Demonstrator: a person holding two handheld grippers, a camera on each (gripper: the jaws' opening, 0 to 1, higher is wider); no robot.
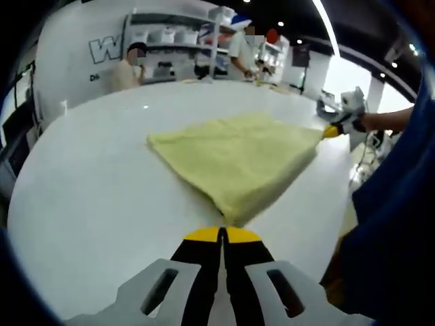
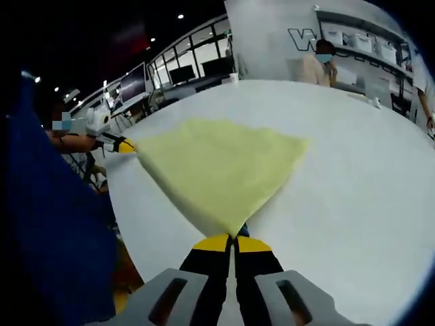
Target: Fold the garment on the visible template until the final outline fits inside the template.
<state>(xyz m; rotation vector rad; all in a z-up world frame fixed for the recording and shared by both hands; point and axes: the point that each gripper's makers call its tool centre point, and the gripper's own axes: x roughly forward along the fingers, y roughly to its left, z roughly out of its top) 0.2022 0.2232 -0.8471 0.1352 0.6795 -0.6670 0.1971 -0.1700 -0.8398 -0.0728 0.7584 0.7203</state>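
Note:
A pale yellow garment (image 1: 238,159) lies folded flat on the round white table (image 1: 102,190). In the left gripper view my left gripper (image 1: 222,235) is shut on the garment's near corner. My right gripper (image 1: 332,130) comes in from the right, pinching the corner at the table's edge. In the right gripper view the same yellow garment (image 2: 217,170) spreads ahead of my right gripper (image 2: 234,240), which is shut on its nearest corner. The left gripper (image 2: 124,145) holds the far left corner there. I cannot make out a template outline on the table.
The person's blue clothing (image 1: 401,204) fills the right edge, and the table rim lies close beside both held corners. Two people (image 1: 132,64) stand beyond the table near white shelves (image 1: 177,41). Bare white tabletop (image 2: 353,176) surrounds the garment.

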